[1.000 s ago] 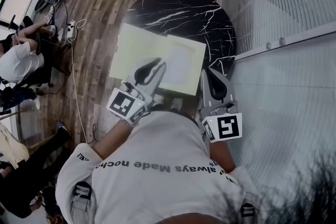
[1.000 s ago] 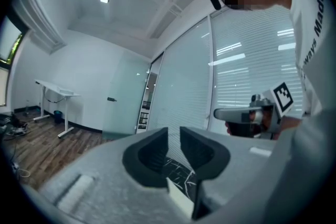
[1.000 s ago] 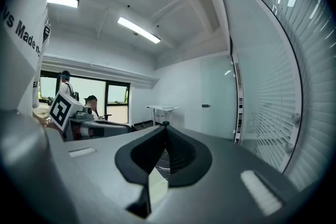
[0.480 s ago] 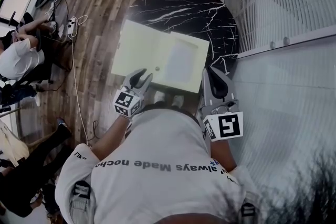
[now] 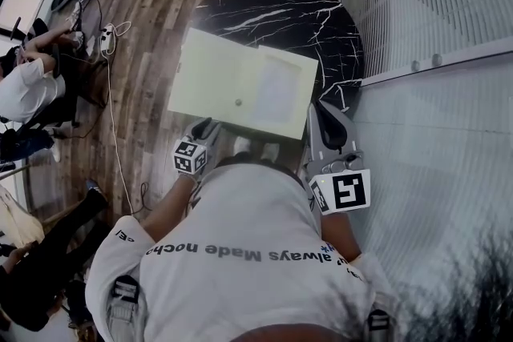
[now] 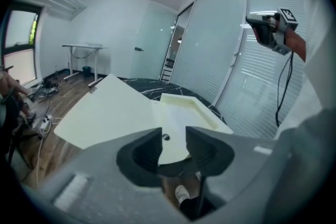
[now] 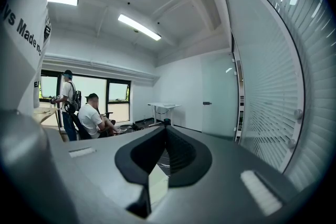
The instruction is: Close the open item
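The left gripper (image 5: 203, 129) has just come down from above the pale yellow flat box (image 5: 215, 76) to the near side of the round black marble table (image 5: 272, 8), and its jaws have been opening as it came. They are standing apart now, with the box's near edge and its small dark knob (image 6: 166, 137) showing between them, but nothing is being squeezed. The box is lying on the table, still spread open, with its flat lid (image 6: 107, 113) on the side of the table toward the wooden floor (image 5: 152, 20) and its shallow tray half (image 6: 186, 107) on the side toward the glass wall (image 5: 433, 4). So the closing is not started yet; the left gripper looks like it is getting ready to take the lid and swing it over. The right gripper (image 5: 325, 110) is waiting at the table's near side by the glass wall, jaws pressed together and holding nothing. The lid is sticking out past the table's edge, with open air above it for swinging.
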